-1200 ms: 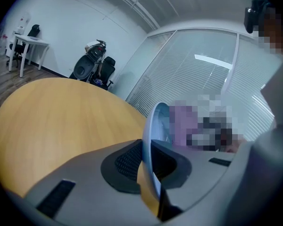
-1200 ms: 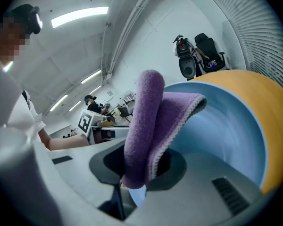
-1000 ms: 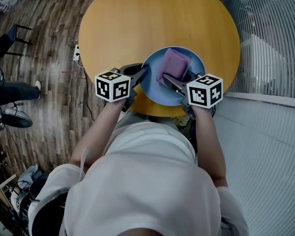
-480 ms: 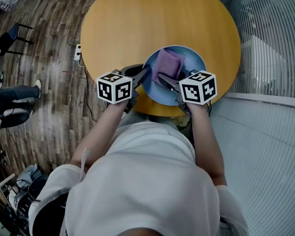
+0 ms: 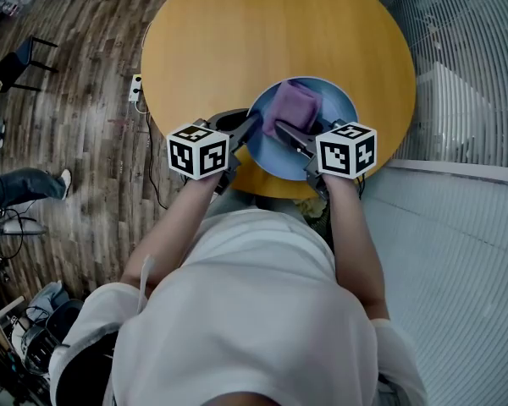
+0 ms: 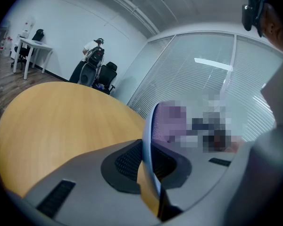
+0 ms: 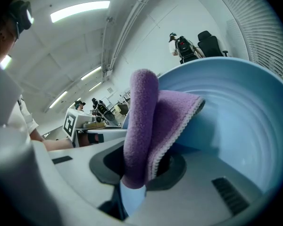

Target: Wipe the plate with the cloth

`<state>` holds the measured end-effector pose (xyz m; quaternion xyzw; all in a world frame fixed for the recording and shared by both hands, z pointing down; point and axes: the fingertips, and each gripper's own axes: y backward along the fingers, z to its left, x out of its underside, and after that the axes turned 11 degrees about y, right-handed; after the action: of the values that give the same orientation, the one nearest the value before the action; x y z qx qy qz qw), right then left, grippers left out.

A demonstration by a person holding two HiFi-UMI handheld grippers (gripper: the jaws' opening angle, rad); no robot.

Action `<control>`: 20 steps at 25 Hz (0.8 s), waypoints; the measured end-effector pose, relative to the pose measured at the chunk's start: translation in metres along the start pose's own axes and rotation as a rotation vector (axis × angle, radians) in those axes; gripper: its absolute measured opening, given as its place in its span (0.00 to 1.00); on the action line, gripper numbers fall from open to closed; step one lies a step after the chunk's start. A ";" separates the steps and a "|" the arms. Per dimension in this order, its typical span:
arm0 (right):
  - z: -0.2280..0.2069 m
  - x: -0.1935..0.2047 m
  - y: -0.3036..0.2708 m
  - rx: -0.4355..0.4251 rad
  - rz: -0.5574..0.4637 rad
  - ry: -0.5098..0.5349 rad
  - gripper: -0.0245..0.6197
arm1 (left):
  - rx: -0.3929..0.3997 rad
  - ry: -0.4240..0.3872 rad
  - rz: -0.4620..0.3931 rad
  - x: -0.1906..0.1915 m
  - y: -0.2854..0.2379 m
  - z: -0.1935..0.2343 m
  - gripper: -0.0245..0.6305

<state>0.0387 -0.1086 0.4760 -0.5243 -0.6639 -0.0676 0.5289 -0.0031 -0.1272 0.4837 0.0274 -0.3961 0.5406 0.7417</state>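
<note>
The jaws of our left gripper (image 6: 149,160) stand almost together, clamped on the rim of the pale blue plate (image 6: 148,126), which shows edge-on between the dark pads. The jaws of our right gripper (image 7: 140,171) pinch a folded purple cloth (image 7: 144,121). It rises out of the grip as a thick roll, with a flap that has a stitched edge spreading toward the plate's hollow. In the head view we see the cloth lying inside the plate, on its left half, with bare blue showing to its right and along the near side. The left gripper reaches the plate from the left and the right gripper comes in from the near right, so the two sets of jaws sit close together at the plate's near-left part. Each gripper's marker cube (image 5: 198,150) sits just behind it, above our forearms. The plate is at the near edge of the round wooden worktop (image 5: 262,32), close to our body; we cannot tell whether it lies flat. A dark wood floor (image 5: 85,100) lies to the left of the worktop and a glass wall with blinds (image 5: 466,74) to the right.
</note>
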 end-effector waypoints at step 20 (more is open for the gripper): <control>-0.022 -0.015 0.042 0.081 -0.234 -0.183 0.17 | -0.015 -0.041 -0.045 -0.012 0.018 -0.010 0.09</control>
<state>0.0828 -0.1135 0.4541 -0.4255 -0.7681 -0.0537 0.4755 -0.0139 -0.1243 0.4629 0.0420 -0.4144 0.5201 0.7456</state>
